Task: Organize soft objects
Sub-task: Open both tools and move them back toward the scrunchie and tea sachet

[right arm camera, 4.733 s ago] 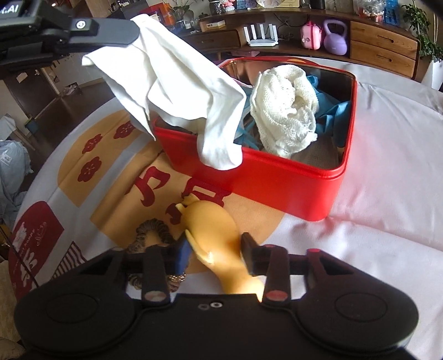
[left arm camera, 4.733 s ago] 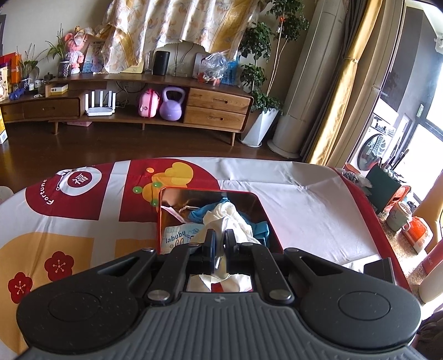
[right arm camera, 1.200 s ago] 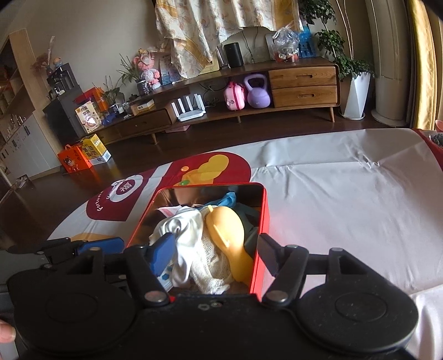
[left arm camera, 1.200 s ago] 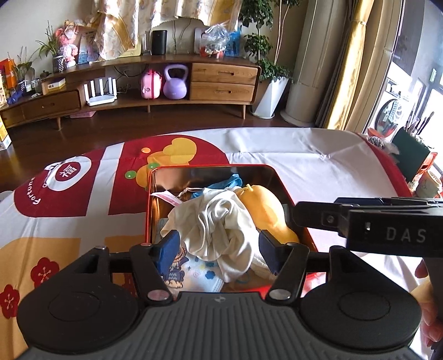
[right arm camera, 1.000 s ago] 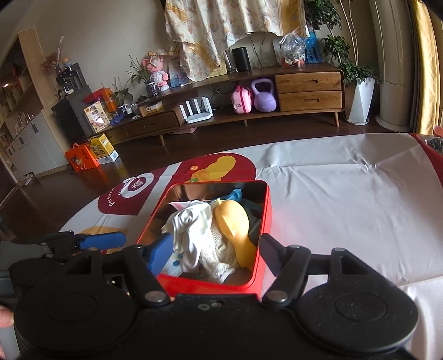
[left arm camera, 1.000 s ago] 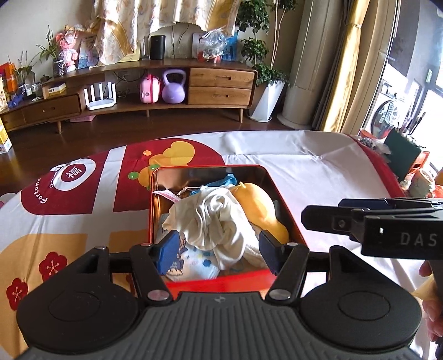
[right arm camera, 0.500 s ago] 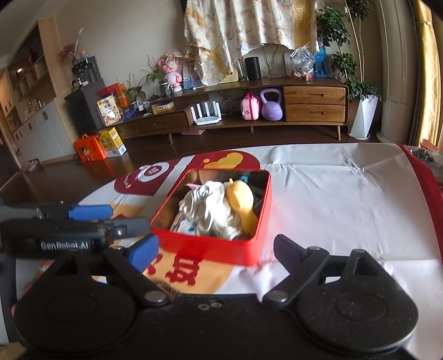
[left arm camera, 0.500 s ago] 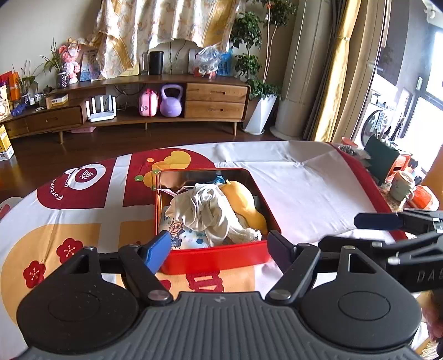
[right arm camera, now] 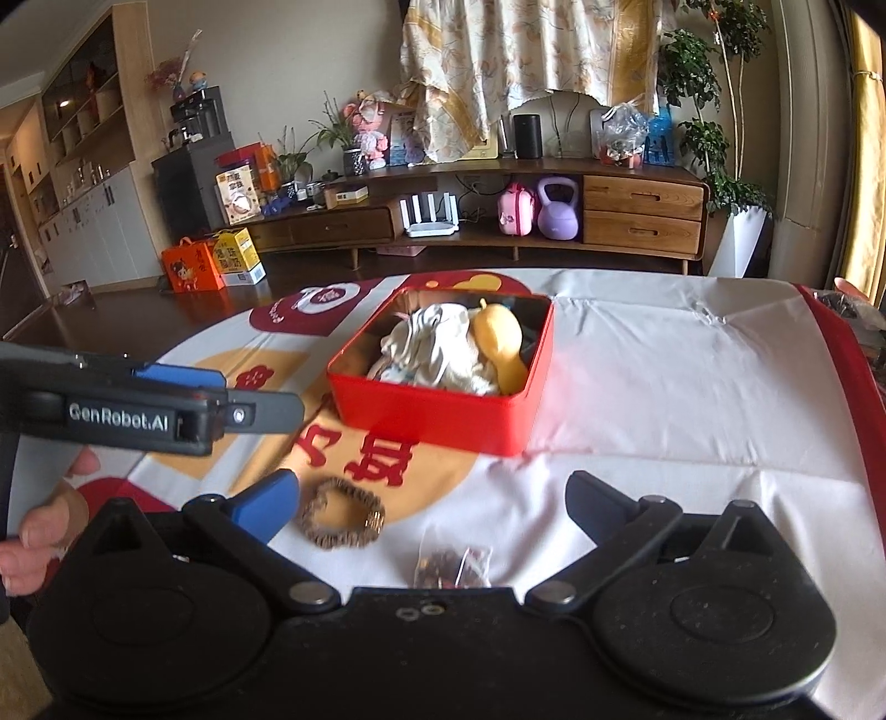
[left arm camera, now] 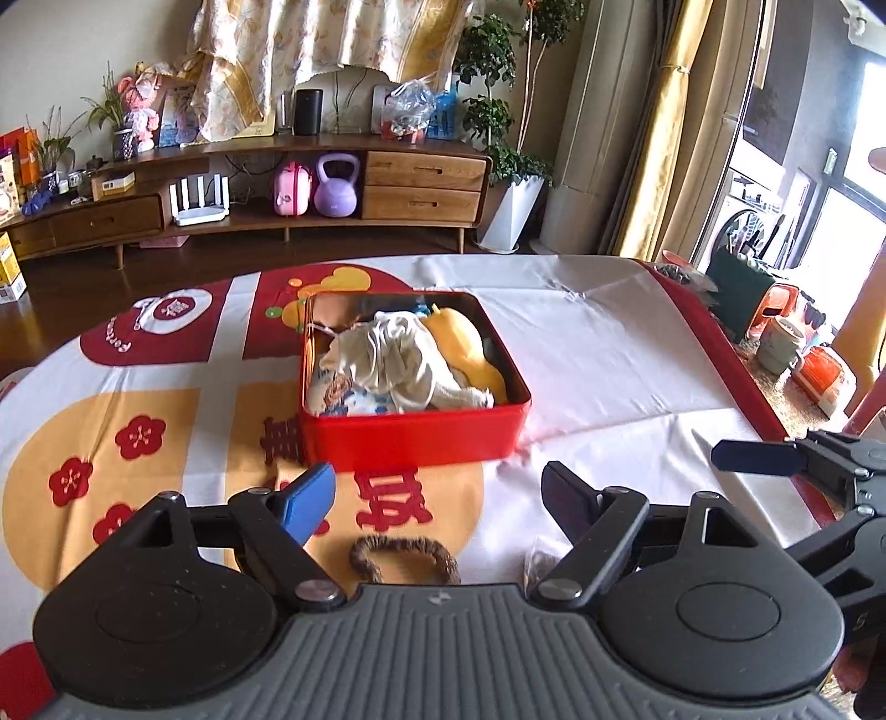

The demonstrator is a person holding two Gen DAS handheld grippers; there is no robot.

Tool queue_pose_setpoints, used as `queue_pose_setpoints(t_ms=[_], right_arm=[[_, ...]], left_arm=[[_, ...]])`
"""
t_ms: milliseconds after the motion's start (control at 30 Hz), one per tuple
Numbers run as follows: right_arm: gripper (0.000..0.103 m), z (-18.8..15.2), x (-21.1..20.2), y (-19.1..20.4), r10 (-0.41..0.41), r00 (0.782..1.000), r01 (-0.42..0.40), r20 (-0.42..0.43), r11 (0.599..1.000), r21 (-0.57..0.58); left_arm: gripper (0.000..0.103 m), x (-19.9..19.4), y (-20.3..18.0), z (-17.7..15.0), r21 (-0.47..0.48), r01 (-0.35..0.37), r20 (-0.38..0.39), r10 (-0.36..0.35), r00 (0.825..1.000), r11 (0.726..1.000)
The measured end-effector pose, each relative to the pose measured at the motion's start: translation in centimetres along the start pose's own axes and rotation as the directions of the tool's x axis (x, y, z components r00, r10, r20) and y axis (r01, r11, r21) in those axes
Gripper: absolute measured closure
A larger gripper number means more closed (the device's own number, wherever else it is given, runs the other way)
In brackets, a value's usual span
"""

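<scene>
Red tin (left arm camera: 412, 437) at frame centre on the surface (left arm camera: 609, 354) already holds the white cloth (left arm camera: 387, 360) and the yellow soft toy (left arm camera: 465, 343). The left hand-held gripper (left arm camera: 437, 493) and right hand-held gripper (right arm camera: 432, 498) are both empty, jaws opening. The brown hair tie (right arm camera: 340, 512) and a small packet (right arm camera: 454, 567) lie low in frame, outside the tin. Recommended: approach the hair tie low, straddle one side of its ring, close gently, lift clear.

A long wooden sideboard (left arm camera: 249, 205) runs along the pale wall (right arm camera: 277, 72) over a dark wood floor (right arm camera: 166, 310). A patterned cloth (left arm camera: 332, 50) hangs above it. Yellow curtains (left arm camera: 692, 138) frame a bright window (left arm camera: 853, 210) at right.
</scene>
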State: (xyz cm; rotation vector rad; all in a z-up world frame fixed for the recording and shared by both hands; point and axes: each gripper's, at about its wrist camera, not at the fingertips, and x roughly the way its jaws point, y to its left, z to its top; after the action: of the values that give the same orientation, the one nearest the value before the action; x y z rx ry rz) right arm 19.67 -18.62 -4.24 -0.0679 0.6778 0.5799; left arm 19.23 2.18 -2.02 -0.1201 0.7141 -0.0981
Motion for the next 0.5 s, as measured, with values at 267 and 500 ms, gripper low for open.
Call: queue_pose_setpoints(t_ms=[267,500], right_arm=[[0.000,-2.6,0.3,0.4,-0.005,1.000,0.004,-0.003,0.997,-0.083],[0.001,-4.2,1.7,-0.2,-0.007,0.999,0.003,-0.043,0.994,-0.105]], left_arm=[[0.020,0.5,0.1,-2.4,-0.039,0.003,-0.023,-0.004,1.000,0.999],[0.020,2.2,0.2,-4.3,-0.063,-0.015,-0.069,0.011,0.998,0.998]])
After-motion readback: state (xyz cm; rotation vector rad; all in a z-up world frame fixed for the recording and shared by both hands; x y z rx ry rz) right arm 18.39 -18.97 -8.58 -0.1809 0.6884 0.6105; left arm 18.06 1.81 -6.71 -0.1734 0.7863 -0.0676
